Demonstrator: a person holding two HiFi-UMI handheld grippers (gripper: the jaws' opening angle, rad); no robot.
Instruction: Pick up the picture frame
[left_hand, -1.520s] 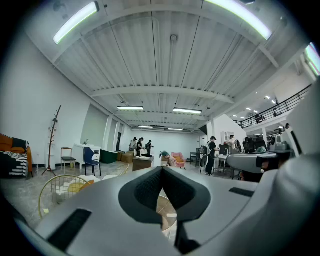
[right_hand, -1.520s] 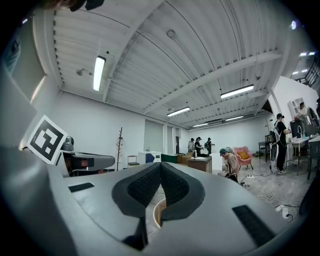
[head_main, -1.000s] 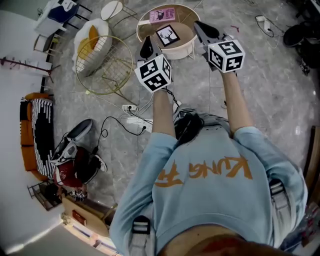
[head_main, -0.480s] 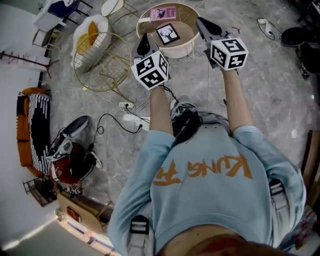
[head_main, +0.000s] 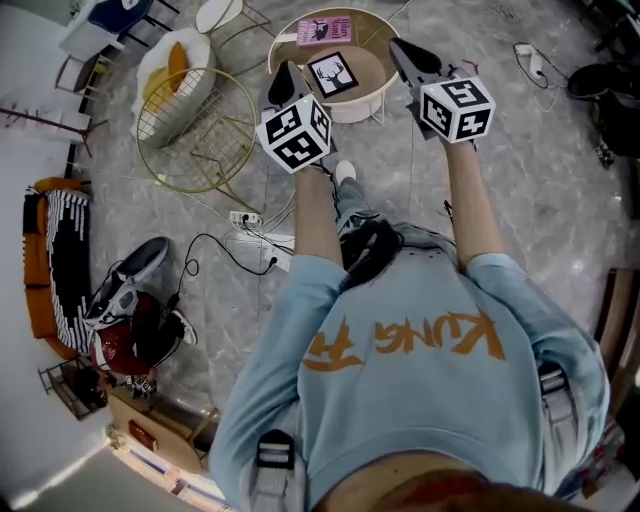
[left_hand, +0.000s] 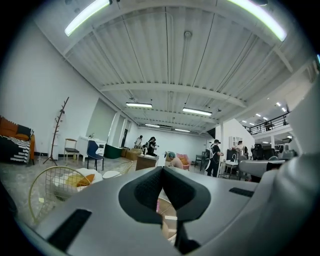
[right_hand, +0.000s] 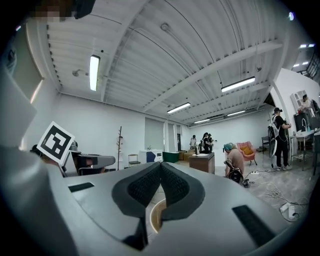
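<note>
The picture frame (head_main: 333, 73), black with a white deer head print, lies flat on a small round table (head_main: 378, 88) with a white rim. A pink card (head_main: 324, 30) lies behind it. My left gripper (head_main: 283, 78) is held level at the table's left edge, jaws shut and empty, short of the frame. My right gripper (head_main: 403, 50) hovers at the table's right rim, also shut and empty. In the left gripper view the left gripper (left_hand: 161, 170) has its pads pressed together; in the right gripper view the right gripper (right_hand: 160, 165) is likewise closed, with the table rim (right_hand: 151, 216) below.
A gold wire basket stand (head_main: 195, 125) and a white cushioned chair (head_main: 175, 65) stand left of the table. A power strip (head_main: 255, 240) and cables lie on the marble floor, bags (head_main: 135, 320) farther left. Several people (left_hand: 150, 145) are at the hall's far end.
Both grippers have moved forward toward the round table, staying shut. The person has stepped forward, and a shoe now shows below the left gripper.
</note>
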